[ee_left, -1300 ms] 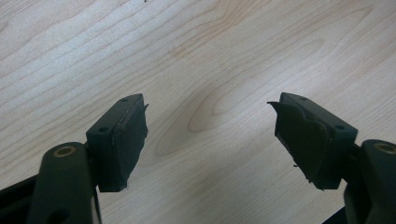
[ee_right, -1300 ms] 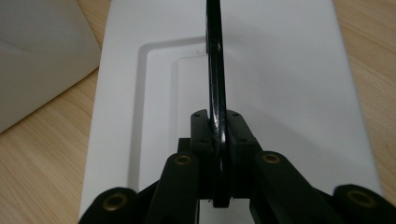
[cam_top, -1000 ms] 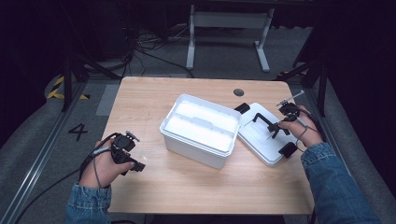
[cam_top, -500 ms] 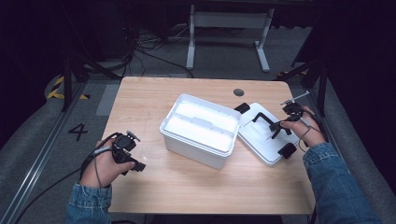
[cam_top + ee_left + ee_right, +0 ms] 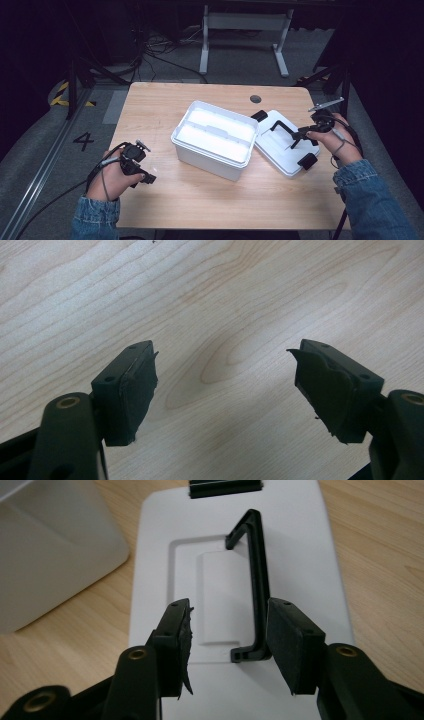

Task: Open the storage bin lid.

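High view: the left gripper (image 5: 145, 176) sits low over the wooden table (image 5: 200, 200), jaws wide apart. Farther off, the right gripper (image 5: 295, 139) hangs over the white lid (image 5: 280, 150), jaws apart around its black handle (image 5: 257, 580), beside the white box (image 5: 215, 137).

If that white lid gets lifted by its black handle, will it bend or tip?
The lid looks like moulded plastic, so probably stiff and light. Its black handle runs along the middle, so it should hang fairly level, though it may swing. The right gripper straddles the handle, open.
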`<state>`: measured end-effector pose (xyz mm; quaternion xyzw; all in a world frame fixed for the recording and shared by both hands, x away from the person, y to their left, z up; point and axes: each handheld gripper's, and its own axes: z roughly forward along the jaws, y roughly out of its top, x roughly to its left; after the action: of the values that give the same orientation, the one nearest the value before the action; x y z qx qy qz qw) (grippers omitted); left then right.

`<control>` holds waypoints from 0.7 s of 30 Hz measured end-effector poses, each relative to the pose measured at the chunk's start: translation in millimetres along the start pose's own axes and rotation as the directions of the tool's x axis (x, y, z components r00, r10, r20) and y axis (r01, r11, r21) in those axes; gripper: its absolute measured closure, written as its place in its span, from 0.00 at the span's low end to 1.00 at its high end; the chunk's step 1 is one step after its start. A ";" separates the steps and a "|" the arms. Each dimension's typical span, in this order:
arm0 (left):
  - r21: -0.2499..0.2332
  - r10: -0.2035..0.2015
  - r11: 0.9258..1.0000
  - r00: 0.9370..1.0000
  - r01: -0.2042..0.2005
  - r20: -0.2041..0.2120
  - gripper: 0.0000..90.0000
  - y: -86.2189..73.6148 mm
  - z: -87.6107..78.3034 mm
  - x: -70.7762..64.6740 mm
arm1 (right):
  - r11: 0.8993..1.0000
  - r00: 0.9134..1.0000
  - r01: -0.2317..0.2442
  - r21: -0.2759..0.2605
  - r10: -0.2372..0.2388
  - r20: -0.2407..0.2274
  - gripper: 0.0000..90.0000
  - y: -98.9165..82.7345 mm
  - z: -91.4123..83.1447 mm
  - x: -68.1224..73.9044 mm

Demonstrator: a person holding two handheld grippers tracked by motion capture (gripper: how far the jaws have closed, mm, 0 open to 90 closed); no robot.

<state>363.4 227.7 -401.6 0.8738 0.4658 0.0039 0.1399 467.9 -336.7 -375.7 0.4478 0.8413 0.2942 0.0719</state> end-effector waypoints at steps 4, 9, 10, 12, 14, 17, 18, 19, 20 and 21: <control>-0.002 -0.006 1.000 1.000 0.006 0.007 0.28 -0.4 -0.5 -0.6 | 0.999 0.999 0.037 -0.019 -0.037 -0.028 0.59 -4.6 -9.0 18.8; 0.001 -0.005 1.000 1.000 0.005 0.006 0.28 -0.6 -0.6 -0.6 | 0.996 0.995 0.081 -0.034 -0.083 -0.058 0.58 -10.0 -14.9 43.2; 0.001 -0.005 1.000 1.000 0.005 0.006 0.28 -0.6 -0.6 -0.6 | 0.995 0.994 0.091 -0.037 -0.093 -0.064 0.57 -11.3 -15.5 48.2; -0.004 0.002 1.000 1.000 -0.002 0.005 0.29 -0.4 -1.3 -0.2 | 0.993 0.990 0.116 -0.037 -0.119 -0.081 0.57 -14.1 -15.4 58.1; 0.000 -0.002 1.000 1.000 0.002 0.004 0.28 -0.6 -1.3 -0.3 | 0.990 0.987 0.134 -0.036 -0.136 -0.090 0.56 -17.2 -14.1 66.0; -0.001 -0.006 1.000 1.000 0.006 0.005 0.29 -0.7 -1.1 -0.7 | 0.988 0.984 0.148 -0.038 -0.151 -0.098 0.55 -20.4 -12.2 72.2; 0.000 -0.007 1.000 1.000 0.007 0.005 0.28 -0.7 -1.1 -0.8 | 0.987 0.981 0.157 -0.039 -0.161 -0.108 0.55 -23.5 -10.5 77.5; -0.001 -0.005 1.000 1.000 0.005 0.004 0.28 -0.5 -0.8 -0.8 | 0.985 0.978 0.168 -0.038 -0.171 -0.116 0.55 -27.2 -8.2 83.7; -0.001 -0.005 1.000 1.000 0.005 0.005 0.28 -0.4 -0.6 -1.0 | 0.984 0.977 0.173 -0.039 -0.176 -0.119 0.55 -28.7 -7.3 86.3; -0.001 -0.005 1.000 1.000 0.005 0.005 0.28 -0.4 -0.6 -1.0 | 0.984 0.977 0.173 -0.039 -0.176 -0.119 0.55 -28.7 -7.3 86.3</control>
<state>362.4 227.3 -400.9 0.8725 0.4677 0.0017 0.1416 393.9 -283.3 -373.5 0.3525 0.8759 0.3253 0.0522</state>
